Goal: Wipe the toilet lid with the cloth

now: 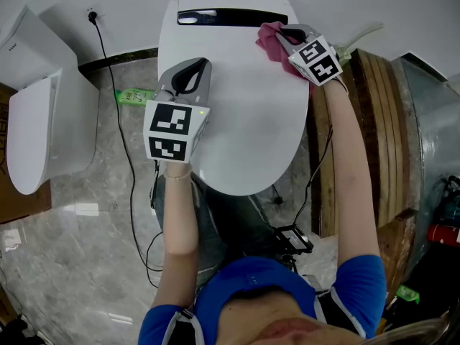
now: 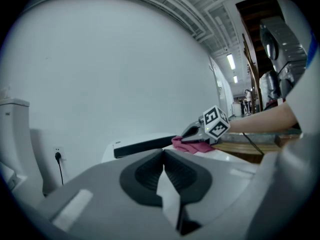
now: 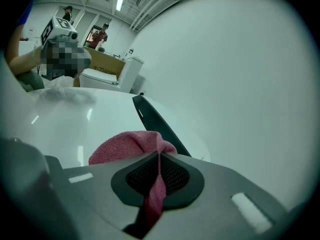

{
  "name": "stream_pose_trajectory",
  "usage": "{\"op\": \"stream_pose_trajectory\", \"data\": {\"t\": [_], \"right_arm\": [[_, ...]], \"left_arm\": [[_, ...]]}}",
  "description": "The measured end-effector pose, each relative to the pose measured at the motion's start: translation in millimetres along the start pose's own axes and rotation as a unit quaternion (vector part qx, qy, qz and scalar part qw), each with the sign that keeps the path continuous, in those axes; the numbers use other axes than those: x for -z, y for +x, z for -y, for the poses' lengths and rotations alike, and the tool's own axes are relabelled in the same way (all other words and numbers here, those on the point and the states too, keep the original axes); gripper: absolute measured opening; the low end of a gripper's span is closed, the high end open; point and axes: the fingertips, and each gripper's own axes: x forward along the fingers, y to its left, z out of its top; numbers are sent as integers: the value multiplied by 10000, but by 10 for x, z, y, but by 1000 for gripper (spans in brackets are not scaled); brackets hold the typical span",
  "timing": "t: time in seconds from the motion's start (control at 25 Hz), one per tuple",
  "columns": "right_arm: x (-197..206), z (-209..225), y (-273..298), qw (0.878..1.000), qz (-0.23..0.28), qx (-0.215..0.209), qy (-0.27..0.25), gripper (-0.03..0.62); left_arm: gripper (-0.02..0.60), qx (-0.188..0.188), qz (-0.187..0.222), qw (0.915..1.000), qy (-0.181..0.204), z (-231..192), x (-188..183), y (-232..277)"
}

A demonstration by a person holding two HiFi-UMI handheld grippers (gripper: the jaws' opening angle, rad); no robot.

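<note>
Seen from above, the right tool [image 1: 282,32] covers part of the pink cloth [image 1: 267,40]. In that tool's own view the cloth's tail drops between the pinching jaws and out of sight. A green bottle [image 1: 131,96] on the floor loses one end behind the left tool [image 1: 200,67], and its label is too small to read. The second toilet [image 1: 43,121] runs off the left edge. Two people [image 3: 102,34] far off are too small to make out.

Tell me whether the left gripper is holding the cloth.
No, the left gripper has its jaws together on nothing, while the pink cloth is pinched in the right gripper on the toilet lid.
</note>
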Motion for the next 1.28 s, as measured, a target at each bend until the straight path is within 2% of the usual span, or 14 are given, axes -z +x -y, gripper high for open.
{"op": "stream_pose_trajectory", "data": {"t": [0.72, 1.28], "right_arm": [[337, 256, -177, 9973, 8, 329, 653, 11], [338, 106, -250, 9978, -83, 461, 474, 9]], "left_arm": [[3, 24, 30, 10000, -26, -10, -6, -39], [3, 35, 134, 9999, -70, -11, -50, -74]]}}
